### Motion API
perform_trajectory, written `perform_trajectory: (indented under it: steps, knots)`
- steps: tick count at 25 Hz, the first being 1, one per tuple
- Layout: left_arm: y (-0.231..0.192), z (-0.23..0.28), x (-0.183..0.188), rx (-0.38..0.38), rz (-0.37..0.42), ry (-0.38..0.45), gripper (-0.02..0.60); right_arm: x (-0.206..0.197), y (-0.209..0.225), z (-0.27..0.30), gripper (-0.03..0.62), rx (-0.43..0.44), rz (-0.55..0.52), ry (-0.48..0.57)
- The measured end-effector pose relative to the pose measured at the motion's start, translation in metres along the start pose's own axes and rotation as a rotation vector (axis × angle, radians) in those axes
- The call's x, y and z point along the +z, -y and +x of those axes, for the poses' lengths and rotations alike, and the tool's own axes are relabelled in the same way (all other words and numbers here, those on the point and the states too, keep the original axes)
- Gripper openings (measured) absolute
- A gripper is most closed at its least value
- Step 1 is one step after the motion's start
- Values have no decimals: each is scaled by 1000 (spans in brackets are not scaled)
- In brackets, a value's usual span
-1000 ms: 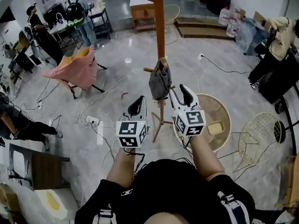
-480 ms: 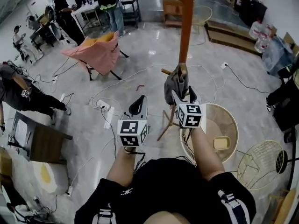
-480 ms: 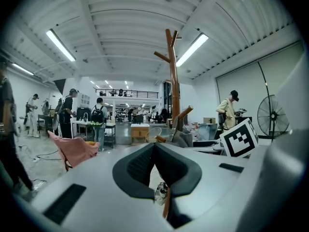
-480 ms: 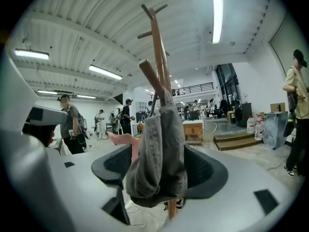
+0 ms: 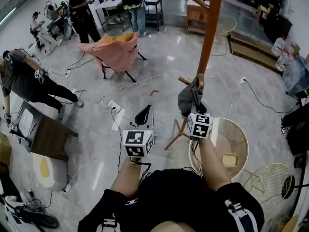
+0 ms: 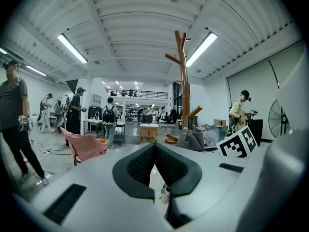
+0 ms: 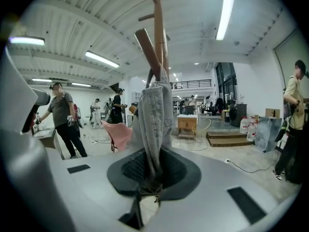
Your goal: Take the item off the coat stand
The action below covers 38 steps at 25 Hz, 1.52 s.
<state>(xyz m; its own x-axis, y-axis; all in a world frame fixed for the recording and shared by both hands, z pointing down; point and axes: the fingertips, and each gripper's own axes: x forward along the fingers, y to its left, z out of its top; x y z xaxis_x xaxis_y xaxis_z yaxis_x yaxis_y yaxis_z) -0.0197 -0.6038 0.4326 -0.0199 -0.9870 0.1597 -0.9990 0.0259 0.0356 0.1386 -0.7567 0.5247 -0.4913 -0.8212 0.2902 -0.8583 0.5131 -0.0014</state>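
A wooden coat stand (image 5: 208, 37) rises from the tiled floor ahead of me. A grey garment (image 5: 187, 99) hangs from one of its low pegs. My right gripper (image 5: 197, 108) is at the garment's lower part, its jaws closing with the cloth pinched between them. In the right gripper view the grey garment (image 7: 155, 115) runs from the peg on the coat stand (image 7: 158, 28) down into the right gripper (image 7: 153, 170). My left gripper (image 5: 143, 115) hovers left of the stand, shut and empty; in its own view the left gripper (image 6: 154, 151) holds nothing.
A round wicker basket (image 5: 239, 139) with a yellow block (image 5: 230, 159) sits right of the stand's feet. A wire chair (image 5: 268, 178) is further right. Cables and a power strip (image 5: 115, 105) lie on the floor. A pink-draped chair (image 5: 118, 52) and people stand far left.
My right gripper has moved forward onto the garment and its jaws have come together on the cloth. My head view has shifted, with the stand now further right.
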Motion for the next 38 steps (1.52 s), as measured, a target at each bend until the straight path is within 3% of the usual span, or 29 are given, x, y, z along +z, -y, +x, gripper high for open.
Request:
perform_trajectory:
  steps: [4,14,19,24,32,38]
  knots:
    - [8,-8,1,-9,-4,-1,15,8,-2,-23,46,18,34,48]
    - [37,-15,3,-97,15,7,15,73,8,-105,41,7,85,300]
    - [48,-22,1,-129,14,12,15,89,14,-152,41,-16,108,378]
    - [54,-33,-7,-171,15,-10,15,72,8,-178,41,-55,85,375]
    - [61,-47,-17,-240,22,-15,15,22,-2,-193,41,-97,96,279]
    - [69,-51,-11,-281,43,-1,15,20,-4,-201,41,-103,128,281]
